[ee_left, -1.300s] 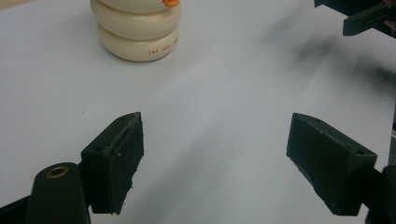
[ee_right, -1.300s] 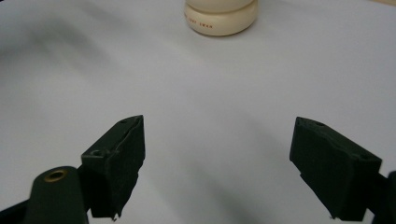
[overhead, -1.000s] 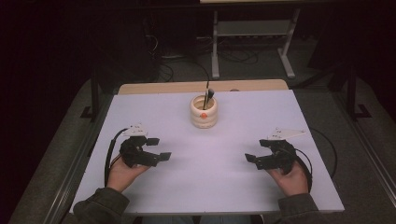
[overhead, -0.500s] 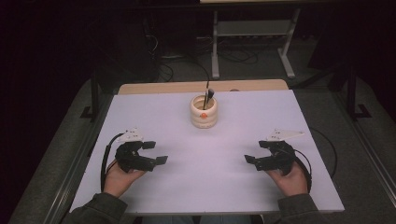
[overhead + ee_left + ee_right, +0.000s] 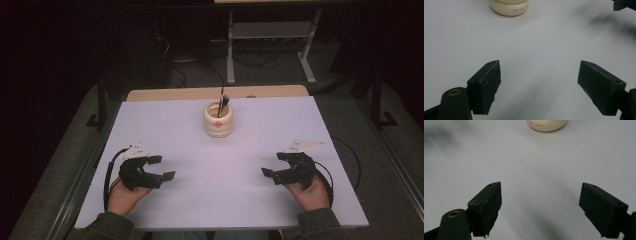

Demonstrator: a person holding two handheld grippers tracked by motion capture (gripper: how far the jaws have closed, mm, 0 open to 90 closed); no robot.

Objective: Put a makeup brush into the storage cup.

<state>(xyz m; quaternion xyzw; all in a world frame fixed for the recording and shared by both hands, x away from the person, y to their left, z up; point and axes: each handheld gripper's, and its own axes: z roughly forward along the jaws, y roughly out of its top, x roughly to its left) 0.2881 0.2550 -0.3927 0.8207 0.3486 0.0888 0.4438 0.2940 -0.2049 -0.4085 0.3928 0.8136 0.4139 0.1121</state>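
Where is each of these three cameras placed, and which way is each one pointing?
High view: sits above the person's side, looking forward and down on the table; shows both hands, the left gripper and the right gripper, and the cup with brushes.
Left gripper view: rides on the left gripper, looking along its open jaws toward the cup.
Right gripper view: rides on the right gripper, jaws open, facing the cup.
All three share the cup and the table.

Cream ribbed holder [image 5: 218, 120] upright, mid-table, perhaps holding brushes
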